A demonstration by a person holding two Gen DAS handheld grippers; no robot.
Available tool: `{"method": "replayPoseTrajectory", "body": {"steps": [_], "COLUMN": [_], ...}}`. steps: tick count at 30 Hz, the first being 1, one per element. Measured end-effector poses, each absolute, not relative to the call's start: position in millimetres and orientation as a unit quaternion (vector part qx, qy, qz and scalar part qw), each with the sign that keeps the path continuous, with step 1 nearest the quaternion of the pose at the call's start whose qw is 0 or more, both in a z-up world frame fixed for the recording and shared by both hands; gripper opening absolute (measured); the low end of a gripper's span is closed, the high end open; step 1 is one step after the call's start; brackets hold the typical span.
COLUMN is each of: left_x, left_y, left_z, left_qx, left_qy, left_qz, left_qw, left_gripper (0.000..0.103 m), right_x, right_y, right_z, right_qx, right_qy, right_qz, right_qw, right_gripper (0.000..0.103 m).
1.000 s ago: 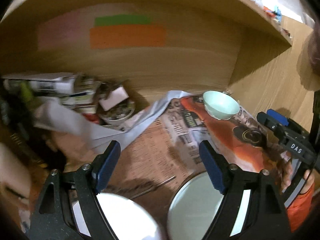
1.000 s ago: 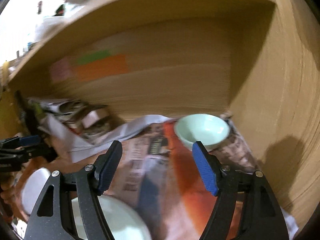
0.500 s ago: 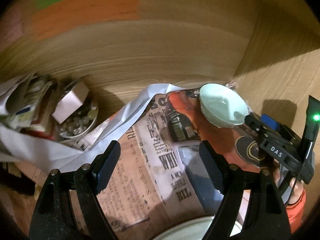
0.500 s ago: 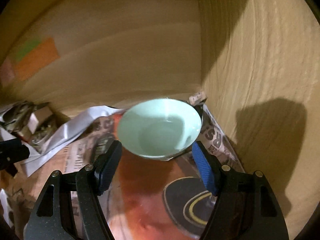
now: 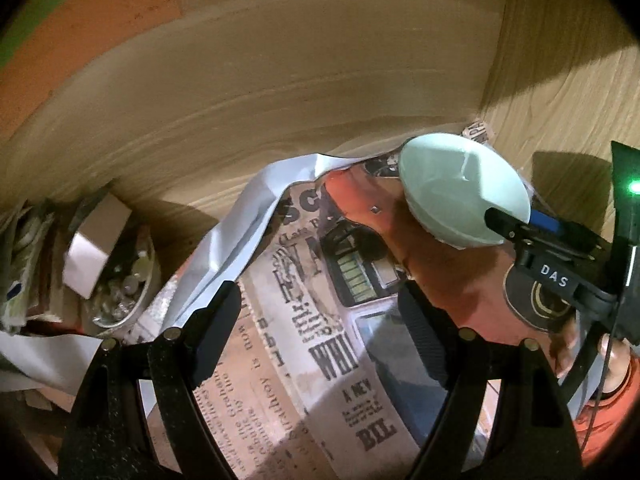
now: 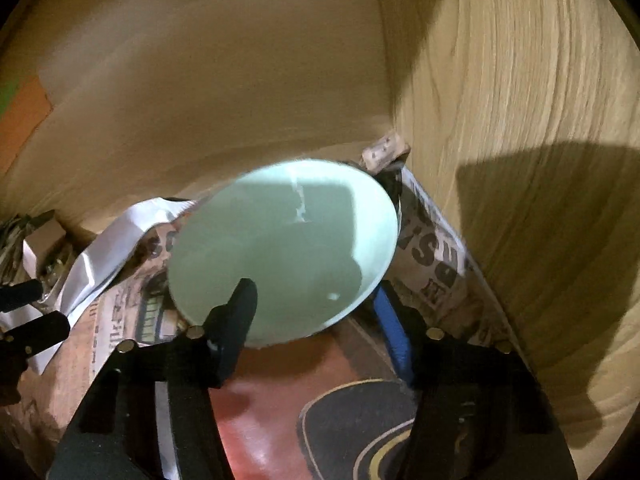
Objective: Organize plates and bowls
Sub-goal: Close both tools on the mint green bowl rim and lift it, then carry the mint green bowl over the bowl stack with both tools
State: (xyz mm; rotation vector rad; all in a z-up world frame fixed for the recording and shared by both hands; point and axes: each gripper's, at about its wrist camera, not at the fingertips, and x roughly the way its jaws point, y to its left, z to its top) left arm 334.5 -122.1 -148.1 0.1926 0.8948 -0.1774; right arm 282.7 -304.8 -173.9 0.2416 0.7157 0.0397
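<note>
Open newspaper (image 5: pixel 320 360) fills the frame's middle, free to pass. Clutter pile (image 5: pixel 100 276) blocks the left edge; pale bowl (image 5: pixel 460 196) and wooden side wall (image 5: pixel 568 92) crowd the right.

Old newspaper (image 5: pixel 320 344) lines the wooden shelf floor, with a crumpled white sheet (image 5: pixel 256 216) lying across it. Far left, a small cardboard box (image 5: pixel 96 248) sits among clutter. Orange tape (image 5: pixel 92 16) marks the back wall.
</note>
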Motion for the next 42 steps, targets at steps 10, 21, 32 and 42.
{"method": "replayPoseTrajectory", "body": {"steps": [10,21,32,42], "left_x": [351.2,358.4,367.0,356.3], "left_y": [-127.7,-123.3,-127.9,-144.8], "left_z": [-162.8,-173.5,-194.3,-191.8], "left_qx": [0.084,0.082,0.088,0.133], "left_qy": [0.443,0.455,0.482,0.47], "left_qz": [-0.09,-0.074,-0.085,-0.094], "left_qw": [0.888,0.884,0.867,0.868], "left_gripper": [0.081,0.08,0.032,0.016], "right_x": [282.7,265.2,266.5,265.1], "right_y": [-303.5,-270.9,-275.8,-262.5], "right_z": [-178.5,-177.8,-180.7,-179.8], "right_qx": [0.106,0.051,0.083,0.065], "right_qy": [0.361,0.377,0.382,0.382], "right_qz": [0.052,0.153,0.168,0.154], "right_qw": [0.925,0.912,0.905,0.909], "right_gripper": [0.028,0.028,0.028,0.027]}}
